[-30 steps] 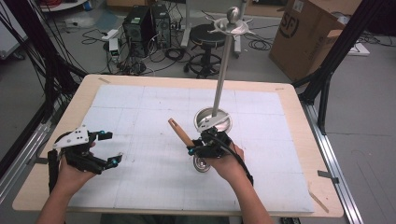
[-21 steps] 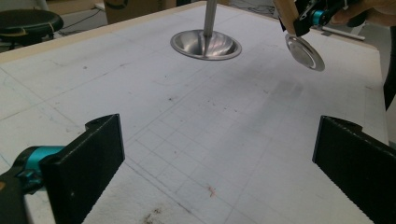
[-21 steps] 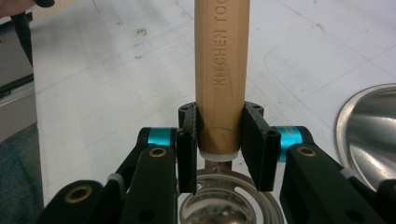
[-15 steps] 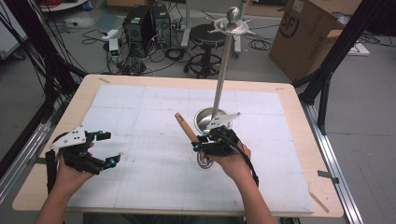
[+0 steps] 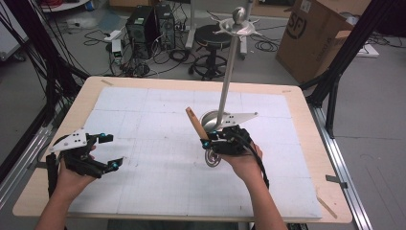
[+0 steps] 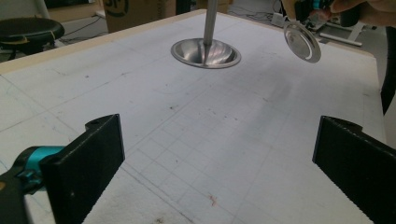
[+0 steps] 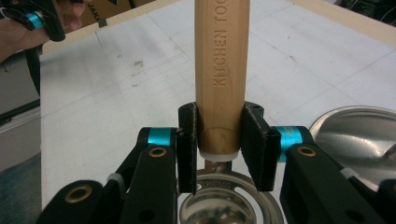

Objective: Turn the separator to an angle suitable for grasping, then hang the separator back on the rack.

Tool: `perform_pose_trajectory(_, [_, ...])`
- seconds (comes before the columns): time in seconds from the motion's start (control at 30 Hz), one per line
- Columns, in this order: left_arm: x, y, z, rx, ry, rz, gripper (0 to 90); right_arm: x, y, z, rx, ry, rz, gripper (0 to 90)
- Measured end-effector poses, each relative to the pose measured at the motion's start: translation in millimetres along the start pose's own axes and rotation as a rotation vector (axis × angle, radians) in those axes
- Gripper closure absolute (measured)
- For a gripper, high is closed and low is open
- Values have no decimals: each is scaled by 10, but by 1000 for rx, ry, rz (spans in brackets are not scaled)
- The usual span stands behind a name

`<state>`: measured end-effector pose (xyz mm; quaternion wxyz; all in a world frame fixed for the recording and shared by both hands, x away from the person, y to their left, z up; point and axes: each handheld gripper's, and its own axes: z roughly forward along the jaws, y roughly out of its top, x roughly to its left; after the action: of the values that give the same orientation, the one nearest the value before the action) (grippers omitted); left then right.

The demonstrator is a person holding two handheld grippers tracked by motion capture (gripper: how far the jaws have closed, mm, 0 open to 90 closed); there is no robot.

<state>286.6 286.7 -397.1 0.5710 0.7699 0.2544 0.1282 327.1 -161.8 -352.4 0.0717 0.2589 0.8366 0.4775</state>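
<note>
The right tongs [image 7: 218, 154] clamp the wooden handle of a metal strainer [image 5: 212, 157], lifted clear of the counter [image 5: 306, 191] with its round head hanging below the hand, just at seven o'clock from the base of the steel hanging stand [image 5: 229, 72]. The left tongs [image 6: 215, 158] gape wide and empty over the counter at nine o'clock. The pick-up looks done; hanging the utensil on the stand's top hooks appears to remain.

The utensil stand [image 5: 221, 120] rises just behind the ladle [image 5: 203, 136], mid-table [image 5: 143, 110].
</note>
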Motion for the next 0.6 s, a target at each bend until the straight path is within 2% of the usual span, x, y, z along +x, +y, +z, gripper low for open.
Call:
perform_pose_trajectory(0.27, [-24, -9, -9, 6, -5, 1, 27, -42, 33, -111, -37, -21, 3, 684])
perform_pose_trajectory(0.43, [-21, -5, -6, 7, -2, 1, 28, -58, 60, -165, -58, -39, -12, 684])
perform_pose_trajectory(0.6, [-40, 22, 4, 3, -4, 8, 28, -70, 90, -313, -93, -66, -16, 684])
